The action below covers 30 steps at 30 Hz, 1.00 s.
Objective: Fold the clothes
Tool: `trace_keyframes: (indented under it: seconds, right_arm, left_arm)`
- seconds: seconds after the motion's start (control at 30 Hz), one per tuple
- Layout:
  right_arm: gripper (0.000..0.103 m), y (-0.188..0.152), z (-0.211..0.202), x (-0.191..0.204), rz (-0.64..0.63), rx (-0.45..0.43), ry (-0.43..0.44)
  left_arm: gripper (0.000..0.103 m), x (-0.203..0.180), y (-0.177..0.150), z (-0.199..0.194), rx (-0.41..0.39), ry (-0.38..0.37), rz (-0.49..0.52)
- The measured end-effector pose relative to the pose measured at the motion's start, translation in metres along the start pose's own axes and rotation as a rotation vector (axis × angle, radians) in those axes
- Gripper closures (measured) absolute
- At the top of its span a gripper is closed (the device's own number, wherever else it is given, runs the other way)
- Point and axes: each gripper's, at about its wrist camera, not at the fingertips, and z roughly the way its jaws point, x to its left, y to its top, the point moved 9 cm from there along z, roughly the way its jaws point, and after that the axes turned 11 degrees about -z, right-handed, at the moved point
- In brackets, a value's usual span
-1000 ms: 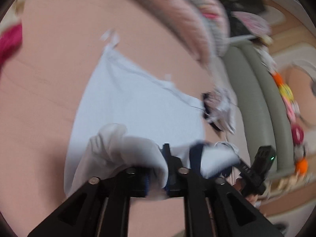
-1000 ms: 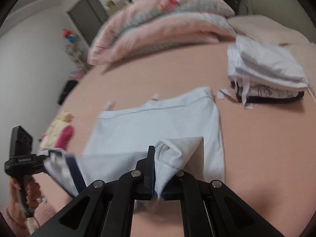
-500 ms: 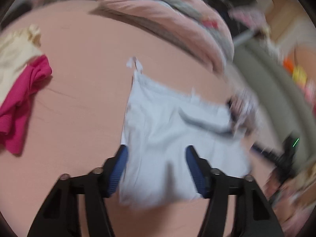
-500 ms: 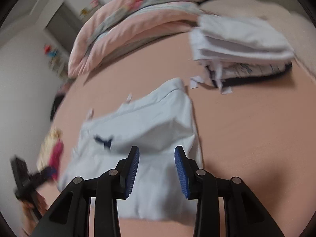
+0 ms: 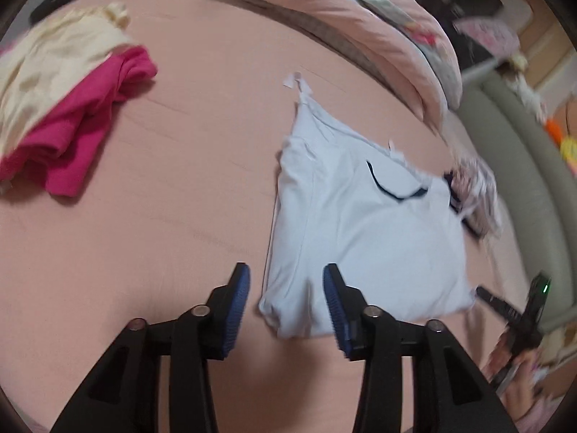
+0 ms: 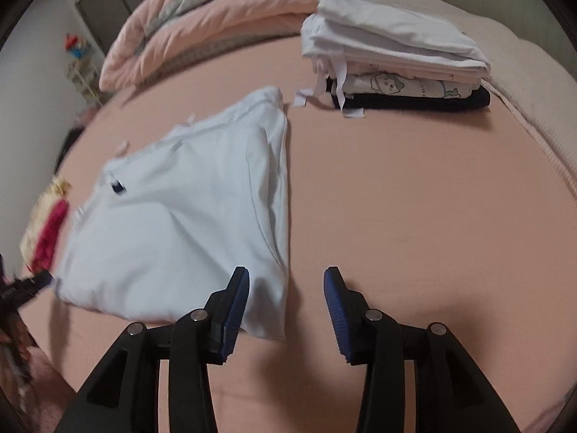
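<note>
Left wrist view: a salmon-pink bedsheet fills the frame, with a rolled pink quilt across the top. At centre-right lies the pale blue, dark-trimmed cotton garment, flat and doubled over. The left gripper hangs over its near left corner, blue pads spread, nothing pinched; the corner shows between them but untouched. A crumpled magenta top and a cream garment wait at upper left.

Right wrist view: the same sheet, the quilt at upper left, and a neat stack of folded white and black clothes at upper right. The pale garment sits left of centre. The right gripper is widening its jaws with nothing gripped, the near right corner just beside its left pad.

It looks like one fold is laid down and let go. Next, I'd judge, comes re-gripping an edge for another fold, or lifting it onto the stack: both corners need clean pinches through all layers.
</note>
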Motion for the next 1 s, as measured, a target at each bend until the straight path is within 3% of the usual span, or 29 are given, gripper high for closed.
trace_keyframes:
  seconds: [0.03, 0.13, 0.2, 0.23, 0.27, 0.33, 0.4, 0.5, 0.7, 0.77, 0.83, 0.87, 0.93, 1.0]
  right_arm:
    - [0.04, 0.0, 0.004, 0.002, 0.026, 0.007, 0.026]
    - [0.038, -0.011, 0.035, 0.021, 0.026, 0.101, 0.121]
    - [0.054, -0.013, 0.036, 0.035, -0.063, 0.098, 0.104]
    - [0.074, -0.013, 0.035, 0.042, -0.109, 0.093, 0.091]
    - [0.084, -0.013, 0.032, 0.047, -0.115, 0.083, 0.094]
    - [0.089, -0.009, 0.021, 0.054, -0.098, 0.055, 0.112]
    - [0.09, -0.004, 0.009, 0.059, -0.1, 0.023, 0.117]
    - [0.091, -0.006, -0.009, 0.069, -0.133, 0.009, 0.129]
    - [0.092, -0.054, -0.039, 0.073, -0.244, 0.069, 0.08]
    - [0.092, -0.08, -0.048, 0.063, -0.258, 0.108, 0.043]
    - [0.091, -0.105, -0.04, 0.051, -0.299, 0.177, -0.027]
    - [0.089, -0.115, -0.034, 0.044, -0.3, 0.208, -0.043]
    - [0.088, -0.115, -0.042, 0.034, -0.209, 0.197, 0.004]
    - [0.088, -0.103, -0.059, 0.023, -0.196, 0.163, -0.058]
  left_arm:
    - [0.054, -0.001, -0.004, 0.007, 0.028, -0.013, -0.014]
    - [0.056, -0.004, -0.019, 0.022, 0.043, 0.018, 0.019]
    - [0.076, -0.008, -0.028, 0.02, 0.026, 0.064, 0.083]
    - [0.087, -0.012, -0.03, 0.017, 0.023, 0.068, 0.101]
    - [0.088, -0.017, -0.03, 0.013, 0.023, 0.06, 0.108]
    - [0.09, -0.024, -0.028, 0.002, 0.033, 0.025, 0.12]
    - [0.09, -0.029, -0.027, -0.013, 0.041, -0.02, 0.115]
    - [0.091, -0.029, -0.029, -0.035, 0.035, -0.018, 0.125]
    - [0.091, -0.027, -0.066, -0.066, 0.101, -0.048, 0.146]
    - [0.088, -0.012, -0.084, -0.062, 0.142, 0.004, 0.161]
    - [0.087, 0.02, -0.103, -0.043, 0.229, 0.107, 0.115]
    - [0.085, 0.028, -0.107, -0.039, 0.247, 0.116, 0.082]
    - [0.085, 0.031, -0.103, -0.046, 0.234, 0.085, 0.03]
    - [0.085, 0.022, -0.089, -0.065, 0.148, 0.106, 0.069]
